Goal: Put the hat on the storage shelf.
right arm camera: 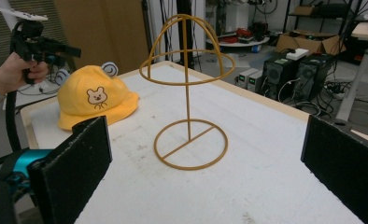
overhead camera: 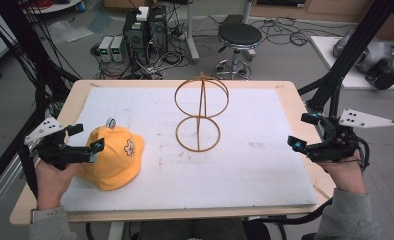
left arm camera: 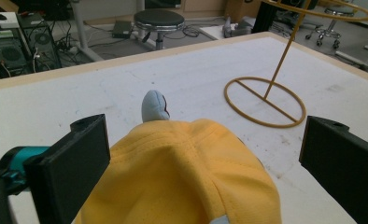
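Observation:
A yellow child's hat (overhead camera: 113,156) with a bear face and small pale ears lies on the white mat at the left; it also appears as the hat (right arm camera: 97,95) and the hat (left arm camera: 182,177). A yellow wire hat stand (overhead camera: 200,110) rises upright mid-table, seen too as the stand (right arm camera: 188,93) and its base ring (left arm camera: 265,102). My left gripper (overhead camera: 87,139) hovers open over the hat's left side, jaws spread wide around the crown. My right gripper (overhead camera: 299,131) is held open at the table's right edge, nothing between its jaws.
The white mat (overhead camera: 265,150) covers most of the wooden table (overhead camera: 80,87). Beyond the far edge are a black stool (overhead camera: 239,37), computer towers (overhead camera: 145,30) and loose cables on the floor. Black frame posts stand at both sides.

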`<action>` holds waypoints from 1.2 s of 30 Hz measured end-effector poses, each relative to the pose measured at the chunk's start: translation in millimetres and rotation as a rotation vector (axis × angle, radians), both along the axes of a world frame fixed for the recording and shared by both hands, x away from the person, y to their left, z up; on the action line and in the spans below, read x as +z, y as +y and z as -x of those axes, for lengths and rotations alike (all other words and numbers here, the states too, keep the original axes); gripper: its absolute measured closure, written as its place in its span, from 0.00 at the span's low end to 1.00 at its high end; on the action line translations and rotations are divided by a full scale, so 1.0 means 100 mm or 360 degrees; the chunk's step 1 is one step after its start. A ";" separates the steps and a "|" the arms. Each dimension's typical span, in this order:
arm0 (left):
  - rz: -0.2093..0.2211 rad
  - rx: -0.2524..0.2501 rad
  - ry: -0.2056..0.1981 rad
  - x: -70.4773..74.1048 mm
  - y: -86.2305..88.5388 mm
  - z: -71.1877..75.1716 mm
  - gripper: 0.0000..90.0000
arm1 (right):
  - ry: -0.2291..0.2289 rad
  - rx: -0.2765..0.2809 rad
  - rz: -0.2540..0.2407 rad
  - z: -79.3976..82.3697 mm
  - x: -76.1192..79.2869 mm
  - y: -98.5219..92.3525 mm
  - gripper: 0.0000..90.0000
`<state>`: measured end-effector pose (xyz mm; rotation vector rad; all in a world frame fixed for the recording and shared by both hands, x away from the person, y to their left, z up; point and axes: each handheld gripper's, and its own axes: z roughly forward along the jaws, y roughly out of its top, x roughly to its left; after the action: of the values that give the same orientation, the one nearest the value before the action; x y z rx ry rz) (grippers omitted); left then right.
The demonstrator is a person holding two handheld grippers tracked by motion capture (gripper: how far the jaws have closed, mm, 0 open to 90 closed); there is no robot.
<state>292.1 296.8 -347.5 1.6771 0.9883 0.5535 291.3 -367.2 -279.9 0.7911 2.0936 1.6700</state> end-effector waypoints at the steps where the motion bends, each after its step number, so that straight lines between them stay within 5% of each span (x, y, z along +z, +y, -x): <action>1: 0.0000 0.0000 0.0000 0.00 0.00 0.00 0.02 | -0.0003 0.0001 0.0006 0.00 0.00 0.00 0.01; 14: -0.0013 0.0017 0.0104 -0.18 -0.01 -0.18 0.13 | 0.0009 -0.0004 0.0033 0.04 -0.02 -0.01 0.01; 36: 0.0006 -0.0036 0.0244 -0.32 0.02 -0.27 0.61 | 0.0019 -0.0003 0.0062 0.05 -0.03 -0.01 0.01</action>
<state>319.1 299.3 -380.0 1.7452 1.0780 0.4128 286.1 -367.7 -283.0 0.7931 2.1260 1.6224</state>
